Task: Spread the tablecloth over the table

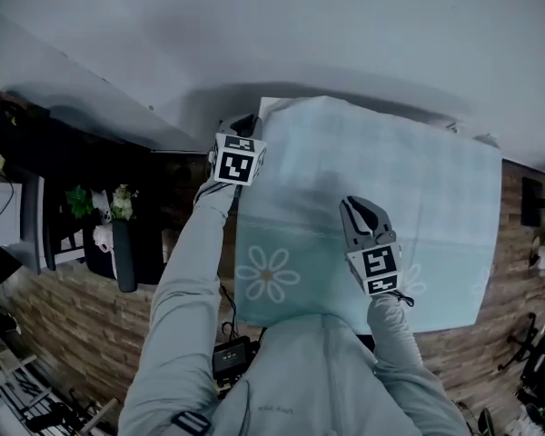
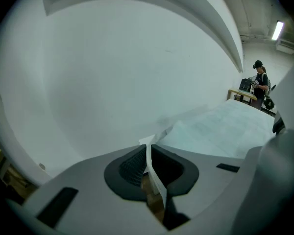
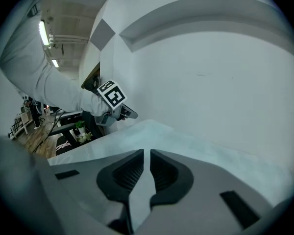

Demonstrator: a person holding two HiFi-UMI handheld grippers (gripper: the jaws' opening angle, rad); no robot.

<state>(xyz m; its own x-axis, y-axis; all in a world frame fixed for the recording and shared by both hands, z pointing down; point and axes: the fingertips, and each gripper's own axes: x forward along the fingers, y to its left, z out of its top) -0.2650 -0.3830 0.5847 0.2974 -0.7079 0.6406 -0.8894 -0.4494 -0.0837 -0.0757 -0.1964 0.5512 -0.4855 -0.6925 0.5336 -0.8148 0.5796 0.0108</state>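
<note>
Tablecloth (image 1: pixel 427 198) is laid flat over the table, its long axis judged to run from 9 to 3 o'clock in the head view. Its 11 o'clock corner is clamped in the closed jaws of the left gripper (image 1: pixel 243 123), and a thin edge of cloth is seen pinched between the pads. The right gripper (image 1: pixel 357 207) is held near the cloth's centre, jaws shut on what appears to be a fold. The 3 o'clock edge lies nearer the right gripper, so any further draw that way is judged to fall to it, with the left corner anchored.
</note>
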